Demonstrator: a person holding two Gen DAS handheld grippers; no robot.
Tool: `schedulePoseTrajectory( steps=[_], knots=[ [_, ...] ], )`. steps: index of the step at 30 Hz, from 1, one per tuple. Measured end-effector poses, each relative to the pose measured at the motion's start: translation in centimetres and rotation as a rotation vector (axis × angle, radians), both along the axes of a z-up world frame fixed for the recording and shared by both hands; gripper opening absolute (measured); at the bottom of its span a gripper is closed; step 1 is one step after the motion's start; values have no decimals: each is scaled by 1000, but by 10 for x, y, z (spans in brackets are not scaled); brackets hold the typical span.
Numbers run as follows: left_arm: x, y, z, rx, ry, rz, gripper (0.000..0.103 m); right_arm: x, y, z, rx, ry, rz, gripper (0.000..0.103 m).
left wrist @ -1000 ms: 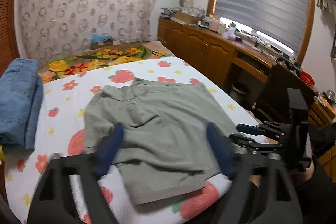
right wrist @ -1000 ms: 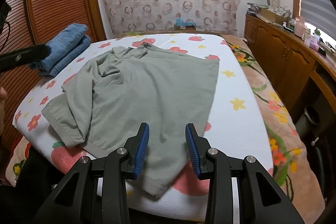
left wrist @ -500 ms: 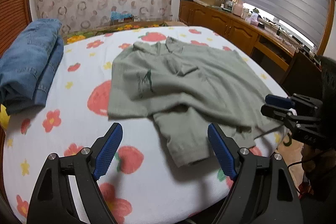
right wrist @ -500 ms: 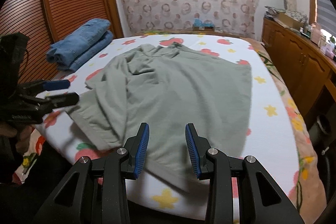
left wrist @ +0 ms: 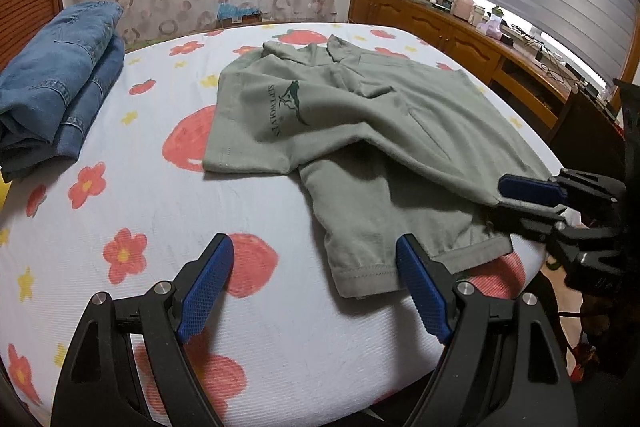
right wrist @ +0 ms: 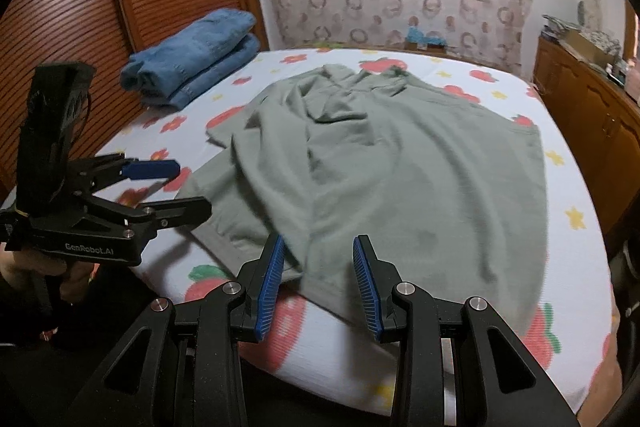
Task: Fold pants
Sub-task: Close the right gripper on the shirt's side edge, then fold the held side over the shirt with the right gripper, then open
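Note:
A grey-green garment lies spread and rumpled on the bed, one flap folded over with a dark printed logo showing. In the left wrist view my left gripper stands wide open low over the sheet, its right fingertip beside the garment's near corner, nothing between the pads. My right gripper is partly open just above the garment's near hem, not pressing on cloth. Each gripper shows in the other's view: the right gripper at the garment's right edge, the left gripper at its left corner.
Folded blue jeans lie at the bed's far left. The strawberry-print sheet covers the bed, whose near edge runs just under both grippers. Wooden cabinets line the right side; slatted wooden doors stand at the left.
Both grippers have come down and in toward the bed's near edge. The left one now sits by the garment's left corner, the right one by its near hem. Jaw widths look unchanged.

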State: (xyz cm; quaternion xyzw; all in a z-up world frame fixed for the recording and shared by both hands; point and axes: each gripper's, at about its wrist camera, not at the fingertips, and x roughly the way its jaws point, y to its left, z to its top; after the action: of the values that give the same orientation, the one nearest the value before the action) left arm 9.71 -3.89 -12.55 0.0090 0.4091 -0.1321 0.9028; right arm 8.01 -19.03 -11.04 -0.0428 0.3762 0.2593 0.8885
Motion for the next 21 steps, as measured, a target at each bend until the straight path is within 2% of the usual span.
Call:
schedulePoseTrajectory(
  steps=[5, 6, 8, 10, 21],
  knots=[
    [-2, 0, 0, 0, -10, 1, 84, 5, 7, -5, -15, 13, 20, 37],
    [-1, 1, 1, -4, -10, 2, 84, 5, 7, -4, -17, 11, 21, 34],
    [-1, 2, 1, -13, -10, 3, 84, 6, 8, -3, -12, 12, 29, 12],
    [-1, 3, 3, -24, -14, 5, 84, 5, 6, 0, -11, 9, 31, 6],
    [-8, 2, 23, -58, -77, 1, 84, -15, -18, 32, 40, -132, -44, 3]
  ],
)
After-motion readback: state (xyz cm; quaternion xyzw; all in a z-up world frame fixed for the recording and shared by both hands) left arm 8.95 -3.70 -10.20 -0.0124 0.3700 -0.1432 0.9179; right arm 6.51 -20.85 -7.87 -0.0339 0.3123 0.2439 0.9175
